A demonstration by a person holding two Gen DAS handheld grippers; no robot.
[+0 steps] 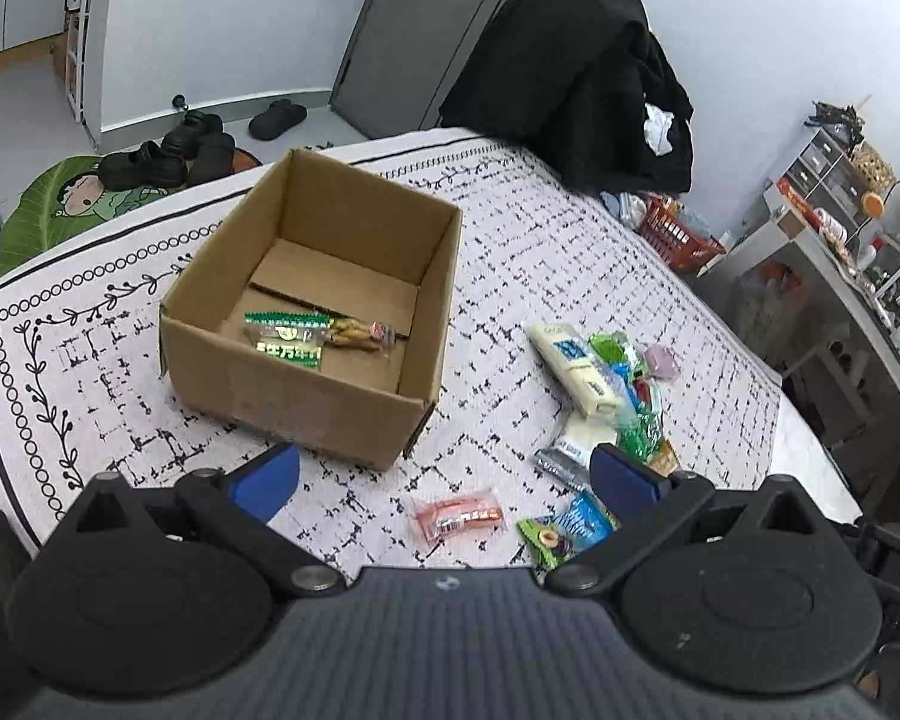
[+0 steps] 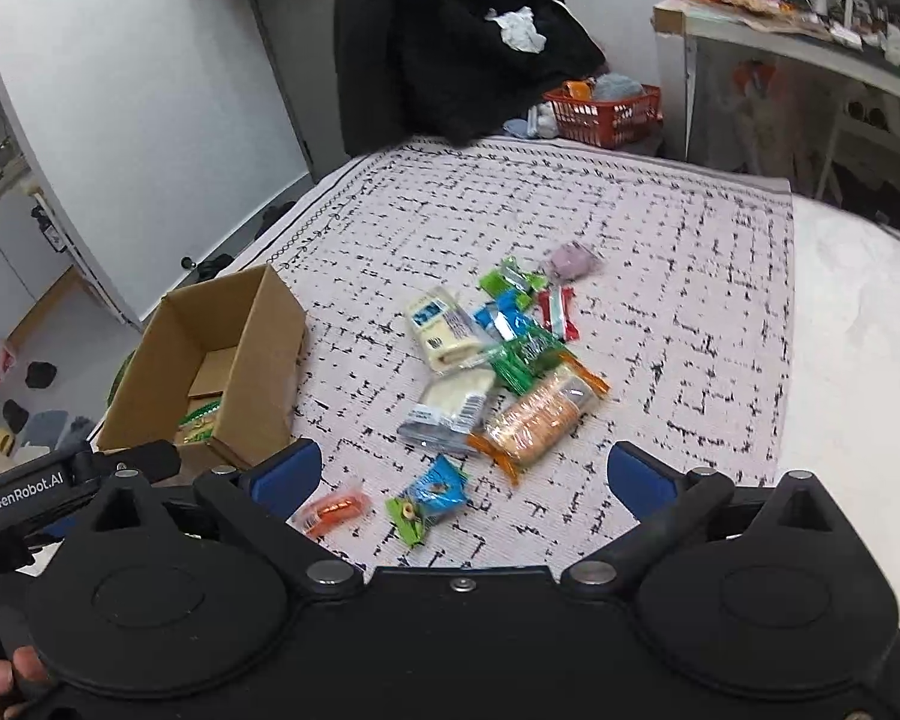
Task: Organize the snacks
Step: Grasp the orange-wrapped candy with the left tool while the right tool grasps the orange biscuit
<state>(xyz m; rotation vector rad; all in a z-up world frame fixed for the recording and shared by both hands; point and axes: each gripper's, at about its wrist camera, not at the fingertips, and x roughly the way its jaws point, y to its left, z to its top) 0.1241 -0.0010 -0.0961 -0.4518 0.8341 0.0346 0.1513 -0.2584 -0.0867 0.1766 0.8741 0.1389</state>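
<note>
Sorting stands at an early stage, judging by the split between box and loose pile.

Left claw [image 1: 444, 471]: spread wide, empty, hovering above the cloth-covered surface [image 1: 510, 252]. Ahead and left of it sits the box [image 1: 306, 324], open-topped, holding a few packets [image 1: 315, 336], green-labelled and clear; an exact count cannot be told. Directly between its blue fingers [image 1: 270, 474], close in, lies the orange packet [image 1: 457, 516]. Beside its right finger lies the blue-green packet [image 1: 564, 531].

Right claw [image 2: 465, 474]: likewise spread wide and empty, held over the same surface. Just ahead of it, between the fingers, lies the blue-green packet [image 2: 429, 495], with the orange packet [image 2: 330, 510] by its left finger. Further ahead spreads the pile [image 2: 498, 360]: cream wrapped bars, green and blue sachets, a red stick, an orange cracker pack [image 2: 537, 417], a mauve item at the far edge. Items overlap; none is gripped. The box [image 2: 216, 372] sits ahead and well left of this claw.

Done: a small share of snacks already boxed.
Left: the bulk, roughly a dozen pieces, lying loose right of the box.
Nearest candidates, as judged: the two stray packets closest to both claws, each lying clear of the pile and flat on the cloth.
</note>
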